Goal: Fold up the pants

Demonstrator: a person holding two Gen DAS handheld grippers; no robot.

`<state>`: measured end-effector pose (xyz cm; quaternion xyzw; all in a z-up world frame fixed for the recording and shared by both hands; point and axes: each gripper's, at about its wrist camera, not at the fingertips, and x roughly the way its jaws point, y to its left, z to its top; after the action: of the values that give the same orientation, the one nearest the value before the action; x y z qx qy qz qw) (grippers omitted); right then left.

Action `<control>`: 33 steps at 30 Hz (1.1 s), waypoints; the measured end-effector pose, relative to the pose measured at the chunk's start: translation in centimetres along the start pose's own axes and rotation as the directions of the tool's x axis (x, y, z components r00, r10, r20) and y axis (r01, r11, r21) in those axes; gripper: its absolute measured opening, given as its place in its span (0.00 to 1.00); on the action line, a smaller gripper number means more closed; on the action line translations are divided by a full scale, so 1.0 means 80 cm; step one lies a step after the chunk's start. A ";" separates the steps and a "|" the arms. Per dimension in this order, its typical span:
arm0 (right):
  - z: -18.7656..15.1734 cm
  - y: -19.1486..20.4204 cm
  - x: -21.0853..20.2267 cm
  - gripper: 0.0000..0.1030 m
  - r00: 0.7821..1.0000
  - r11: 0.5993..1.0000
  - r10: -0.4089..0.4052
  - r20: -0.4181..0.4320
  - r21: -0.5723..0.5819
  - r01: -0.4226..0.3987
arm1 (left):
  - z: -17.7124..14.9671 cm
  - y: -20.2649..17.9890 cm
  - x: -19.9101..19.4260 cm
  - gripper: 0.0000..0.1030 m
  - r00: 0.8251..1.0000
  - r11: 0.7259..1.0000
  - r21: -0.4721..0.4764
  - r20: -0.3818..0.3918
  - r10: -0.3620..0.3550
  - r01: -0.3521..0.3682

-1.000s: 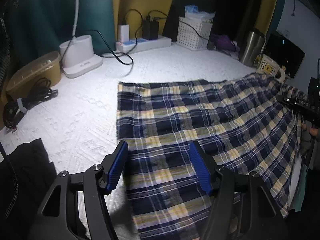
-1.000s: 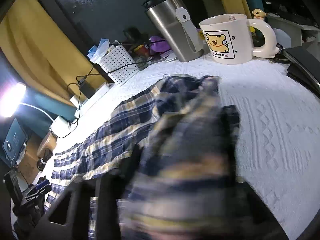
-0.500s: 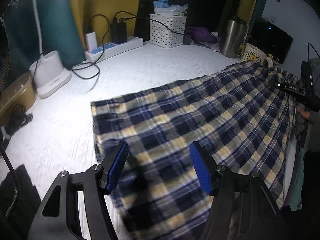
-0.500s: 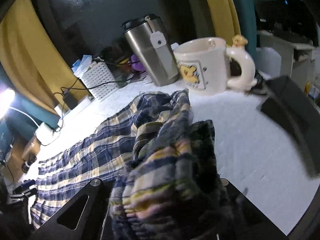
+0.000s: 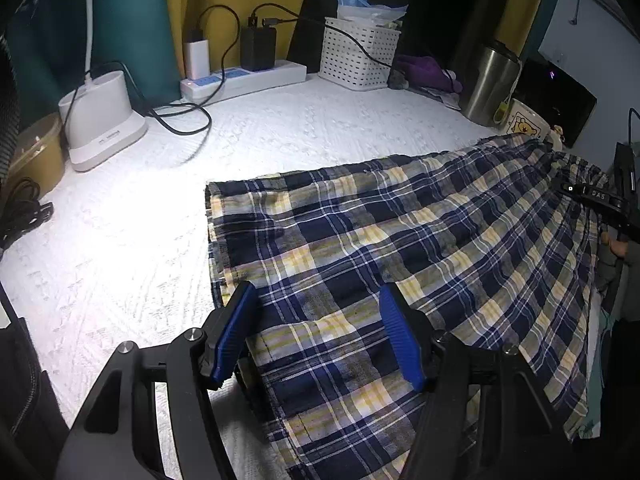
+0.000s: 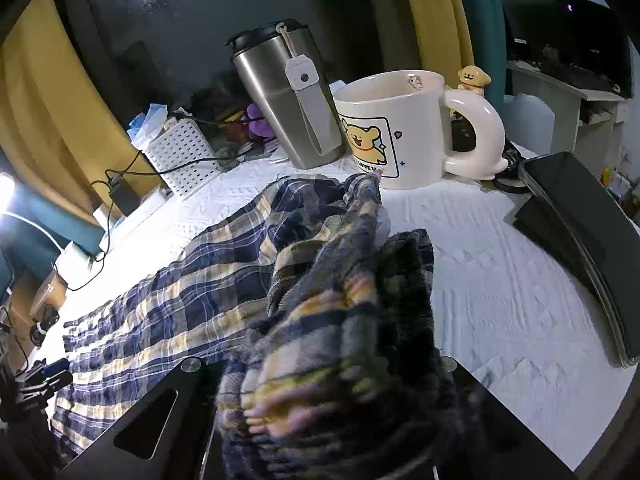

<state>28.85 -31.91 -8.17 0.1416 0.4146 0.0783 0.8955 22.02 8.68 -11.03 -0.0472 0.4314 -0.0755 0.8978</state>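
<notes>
Pants (image 5: 400, 248) flat on desk (image 5: 140, 248). Right gripper (image 6: 336, 380) jaws clamped on bunched waistband; left gripper (image 5: 320, 332) jaws open above hem. Next, probably: pinch hem, fold.

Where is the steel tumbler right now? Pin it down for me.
In the right wrist view the steel tumbler stands upright at the back of the table, touching or nearly touching the cartoon mug on its right, with the white basket to its left.

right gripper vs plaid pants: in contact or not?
Touching. In the right wrist view the plaid pants bunch up right between the closed fingers of the right gripper, hiding the pads; the fabric is pinched and lifted there.
</notes>
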 end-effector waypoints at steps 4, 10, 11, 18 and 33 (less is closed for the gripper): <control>-0.001 0.009 -0.005 0.09 1.000 1.000 -0.007 0.006 -0.013 0.007 | 0.001 0.006 -0.008 0.62 0.999 0.999 -0.014 0.030 0.037 -0.037; -0.001 0.026 -0.022 0.09 1.000 0.999 -0.004 0.024 -0.042 0.005 | 0.002 0.018 -0.028 0.62 0.996 0.998 -0.059 0.080 0.026 -0.021; -0.001 0.029 -0.026 0.09 1.000 0.999 -0.002 0.029 -0.049 0.004 | 0.003 0.017 -0.031 0.62 0.996 0.998 -0.059 0.084 0.025 -0.020; 0.000 0.060 -0.055 0.09 0.997 0.994 -0.009 0.071 -0.105 0.016 | -0.004 0.005 -0.066 0.62 0.985 0.998 -0.022 0.163 0.059 -0.056; -0.006 0.143 -0.089 0.09 0.994 0.976 0.042 0.099 -0.219 -0.019 | -0.031 0.038 -0.127 0.62 0.965 0.993 -0.071 0.238 0.114 -0.100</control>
<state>23.66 -22.80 0.30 0.0529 0.3544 0.1297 0.9245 14.08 13.45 -5.24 -0.0587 0.3229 -0.0081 0.9446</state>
